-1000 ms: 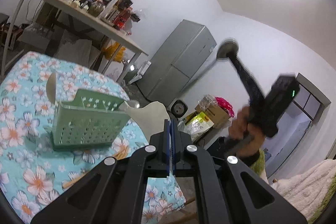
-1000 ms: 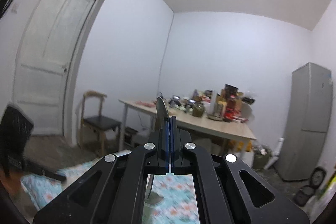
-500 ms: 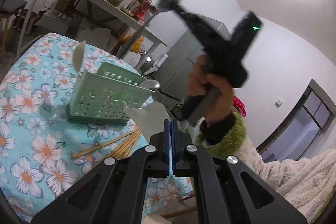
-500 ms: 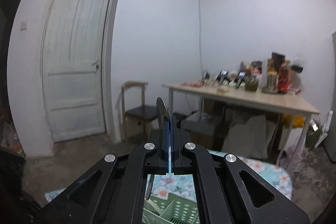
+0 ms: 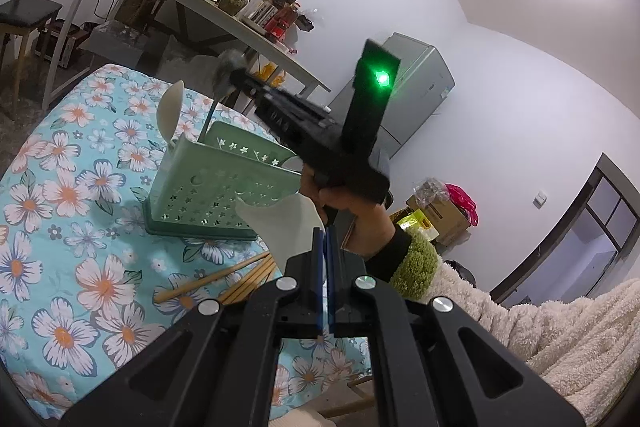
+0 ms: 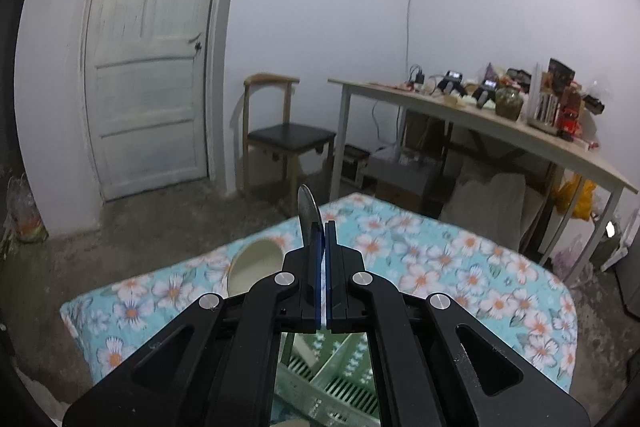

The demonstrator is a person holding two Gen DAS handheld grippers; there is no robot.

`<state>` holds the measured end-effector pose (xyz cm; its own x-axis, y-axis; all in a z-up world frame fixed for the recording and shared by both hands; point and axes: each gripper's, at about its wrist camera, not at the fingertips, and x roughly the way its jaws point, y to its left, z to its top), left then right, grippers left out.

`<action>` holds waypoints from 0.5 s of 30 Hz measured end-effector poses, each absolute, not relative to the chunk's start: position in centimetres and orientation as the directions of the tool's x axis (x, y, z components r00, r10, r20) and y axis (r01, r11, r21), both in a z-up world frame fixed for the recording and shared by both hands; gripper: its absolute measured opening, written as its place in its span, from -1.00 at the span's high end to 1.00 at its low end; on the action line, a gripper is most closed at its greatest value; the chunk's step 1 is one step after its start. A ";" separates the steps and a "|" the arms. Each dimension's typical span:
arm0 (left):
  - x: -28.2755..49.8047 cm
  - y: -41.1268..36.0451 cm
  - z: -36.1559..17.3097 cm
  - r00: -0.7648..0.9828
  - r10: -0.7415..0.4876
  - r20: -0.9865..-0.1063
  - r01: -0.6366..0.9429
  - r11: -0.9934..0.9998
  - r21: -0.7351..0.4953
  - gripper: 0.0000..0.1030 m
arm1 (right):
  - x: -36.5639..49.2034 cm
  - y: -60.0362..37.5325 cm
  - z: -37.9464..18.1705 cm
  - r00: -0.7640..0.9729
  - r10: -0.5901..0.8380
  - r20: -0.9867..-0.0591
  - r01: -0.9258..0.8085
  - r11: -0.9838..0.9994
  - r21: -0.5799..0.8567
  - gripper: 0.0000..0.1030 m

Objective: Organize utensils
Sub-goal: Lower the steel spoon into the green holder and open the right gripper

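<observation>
A green perforated utensil basket (image 5: 216,195) stands on the flowered tablecloth (image 5: 72,195). A cream spoon (image 5: 170,111) stands upright in its far left corner. My left gripper (image 5: 324,235) is shut on a flat cream plastic utensil (image 5: 288,223), held just right of the basket. A hand holds my right gripper (image 5: 244,83) above the basket, shut on a metal spoon (image 5: 228,65) whose handle slants down toward the basket. In the right wrist view the metal spoon's bowl (image 6: 307,211) sticks up past the shut right gripper (image 6: 323,227), with the basket (image 6: 332,367) directly beneath and the cream spoon (image 6: 256,263) to the left.
Several wooden chopsticks (image 5: 224,279) lie on the cloth in front of the basket. Behind stand a long cluttered table (image 6: 480,119), a chair (image 6: 288,135), a white door (image 6: 152,47) and a grey fridge (image 5: 416,83). Boxes and bags (image 5: 444,211) sit on the floor at right.
The right gripper has swung down and left with the metal spoon, from high at the right to over the basket. The left gripper has dipped slightly, still gripping the cream utensil.
</observation>
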<state>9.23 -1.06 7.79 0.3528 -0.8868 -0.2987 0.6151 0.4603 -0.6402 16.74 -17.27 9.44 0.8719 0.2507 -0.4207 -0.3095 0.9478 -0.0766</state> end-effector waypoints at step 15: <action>10.0 -1.3 8.3 0.346 -0.892 -0.291 0.622 0.450 -0.641 0.99 | 15.1 -20.7 10.7 0.866 0.272 -0.420 -0.266 0.961 0.073 0.23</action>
